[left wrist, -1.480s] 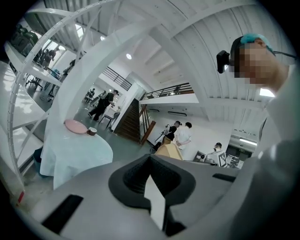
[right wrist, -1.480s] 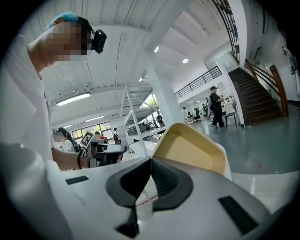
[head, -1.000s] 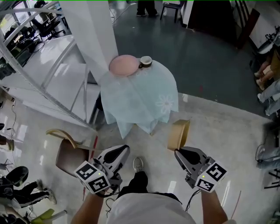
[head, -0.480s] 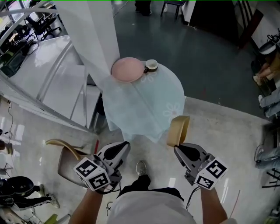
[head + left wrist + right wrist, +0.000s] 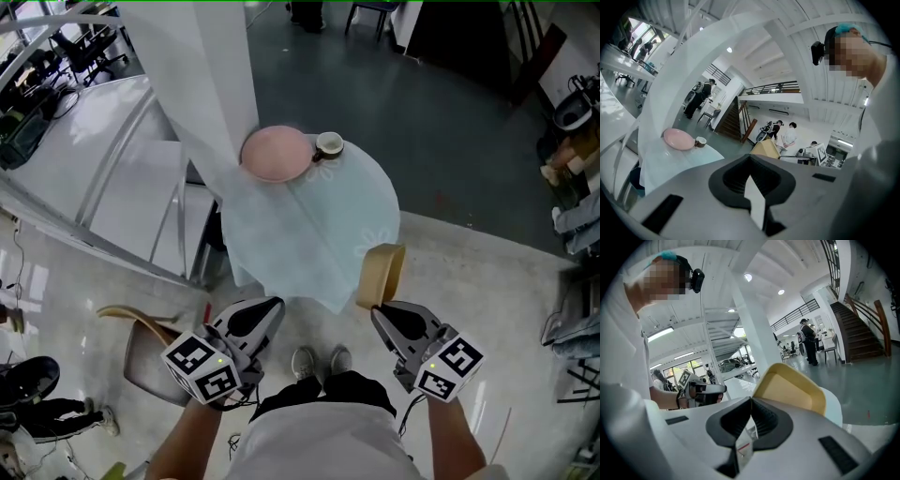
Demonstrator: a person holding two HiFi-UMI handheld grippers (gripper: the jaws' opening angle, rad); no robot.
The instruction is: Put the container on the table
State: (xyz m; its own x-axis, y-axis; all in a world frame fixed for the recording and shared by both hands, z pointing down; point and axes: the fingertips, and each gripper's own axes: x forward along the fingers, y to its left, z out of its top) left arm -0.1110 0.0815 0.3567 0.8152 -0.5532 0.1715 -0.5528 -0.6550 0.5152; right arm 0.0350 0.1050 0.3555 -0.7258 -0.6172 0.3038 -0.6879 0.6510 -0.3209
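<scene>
The right tool (image 5: 378, 307) is closed on the rim of a tan, shallow, thin-walled container (image 5: 381, 274), pinching one wall edge between the jaws. The container is held on edge above the floor, just beside the near right edge of the round tabletop (image 5: 319, 216) under its pale blue cloth. Its interior appears empty in the right gripper view. It is judged light, fairly stiff and smooth, so the rim grip suits it.

The left tool (image 5: 272, 305) is closed on nothing.

On the far side of the tabletop, a pink round plate (image 5: 275, 153) and a small cup (image 5: 328, 144) stand side by side.
</scene>
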